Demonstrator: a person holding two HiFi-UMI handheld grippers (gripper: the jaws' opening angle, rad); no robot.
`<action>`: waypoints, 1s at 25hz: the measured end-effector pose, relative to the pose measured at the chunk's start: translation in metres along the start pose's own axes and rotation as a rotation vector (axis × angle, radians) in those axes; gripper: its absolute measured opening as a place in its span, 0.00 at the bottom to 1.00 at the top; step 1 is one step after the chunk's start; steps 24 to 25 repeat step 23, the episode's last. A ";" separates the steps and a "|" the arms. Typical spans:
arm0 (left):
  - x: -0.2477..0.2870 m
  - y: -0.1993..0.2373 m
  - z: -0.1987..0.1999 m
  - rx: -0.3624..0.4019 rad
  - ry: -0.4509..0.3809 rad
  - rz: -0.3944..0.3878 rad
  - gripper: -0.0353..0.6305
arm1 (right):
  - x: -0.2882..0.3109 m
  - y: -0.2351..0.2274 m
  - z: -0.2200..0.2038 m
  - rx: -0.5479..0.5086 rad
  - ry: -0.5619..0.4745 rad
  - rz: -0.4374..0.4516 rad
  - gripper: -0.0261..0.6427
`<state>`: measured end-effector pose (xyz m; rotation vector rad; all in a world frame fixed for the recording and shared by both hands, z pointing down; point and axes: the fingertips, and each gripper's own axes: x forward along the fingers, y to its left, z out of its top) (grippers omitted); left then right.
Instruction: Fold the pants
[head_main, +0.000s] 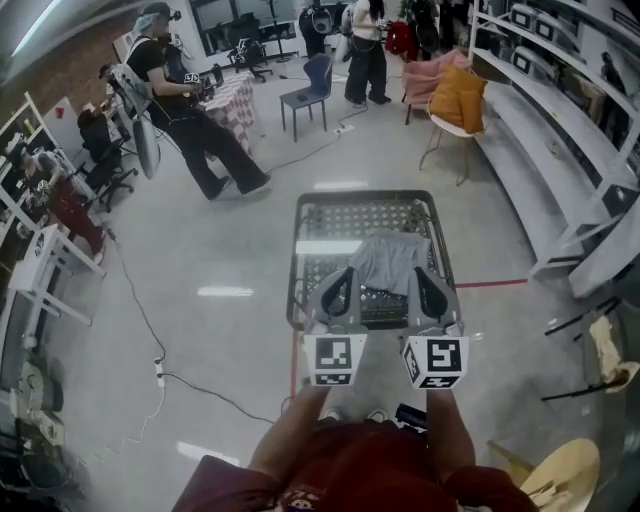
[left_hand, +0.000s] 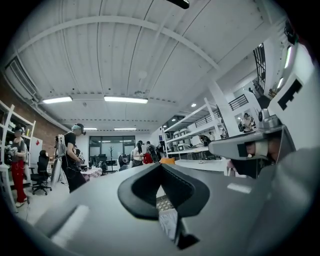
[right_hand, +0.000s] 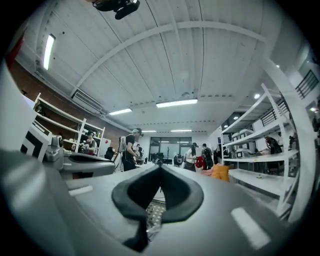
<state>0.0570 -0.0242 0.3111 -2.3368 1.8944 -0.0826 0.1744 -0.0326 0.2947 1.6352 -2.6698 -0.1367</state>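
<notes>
Left claw (head_main: 348, 270) and right claw (head_main: 418, 270) both closed tight, grey pants (head_main: 388, 258) between them on mesh cart (head_main: 310, 215), polished floor (head_main: 220, 330) around.

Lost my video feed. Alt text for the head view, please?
The left gripper and right gripper reach out side by side, fingers shut on grey pants over a wire-mesh table. Several people stand on the floor beyond.

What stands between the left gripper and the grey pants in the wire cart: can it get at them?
Probably yes. The left gripper is at the edge of the pants, which lie uncovered in the open wire cart. Its jaws are shut; whether they already pinch cloth is unclear.
</notes>
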 end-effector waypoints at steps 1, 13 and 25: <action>0.000 0.000 0.000 0.002 0.000 -0.004 0.06 | -0.001 -0.001 0.001 -0.002 0.001 -0.007 0.04; 0.008 -0.013 0.005 -0.005 -0.011 -0.013 0.06 | -0.011 -0.035 0.001 -0.021 0.031 -0.052 0.04; 0.031 0.031 0.032 0.015 -0.076 0.012 0.06 | 0.032 -0.041 0.021 -0.045 0.001 -0.038 0.04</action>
